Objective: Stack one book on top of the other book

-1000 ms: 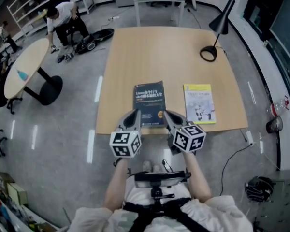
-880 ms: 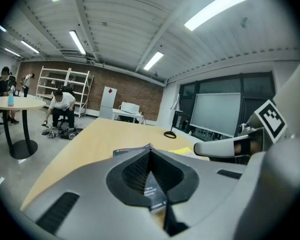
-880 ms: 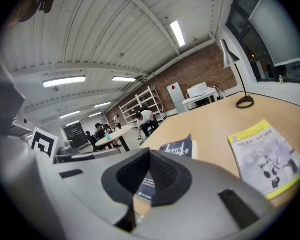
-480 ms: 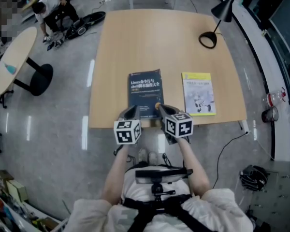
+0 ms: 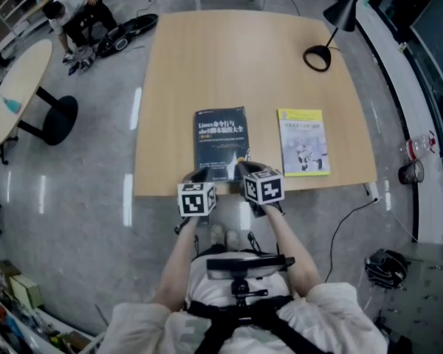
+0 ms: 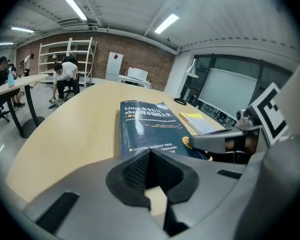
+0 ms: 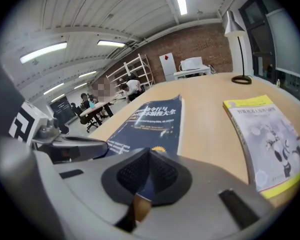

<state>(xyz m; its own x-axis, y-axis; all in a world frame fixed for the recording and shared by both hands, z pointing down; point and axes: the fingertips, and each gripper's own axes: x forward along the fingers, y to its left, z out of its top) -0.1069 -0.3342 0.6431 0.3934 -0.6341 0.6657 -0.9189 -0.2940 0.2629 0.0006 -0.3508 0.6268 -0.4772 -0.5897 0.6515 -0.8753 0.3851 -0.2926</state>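
Observation:
A dark blue book (image 5: 221,142) lies flat near the front edge of the wooden table (image 5: 229,57), and a yellow book (image 5: 303,141) lies flat to its right, apart from it. My left gripper (image 5: 201,177) is shut and empty, its tips at the blue book's near left corner. My right gripper (image 5: 241,168) is also shut and empty, its tips at the book's near right corner. In the left gripper view the blue book (image 6: 150,124) lies just beyond the closed jaws. The right gripper view shows the blue book (image 7: 150,119) ahead and the yellow book (image 7: 267,139) to the right.
A black desk lamp (image 5: 332,28) stands at the table's far right corner. A round table (image 5: 18,87) stands on the floor to the left, and a person (image 5: 66,6) crouches behind it. A cable and bag (image 5: 387,268) lie on the floor at right.
Both grippers have come down together toward the table's front edge and now sit lower at the blue book's near end. The books have not moved.

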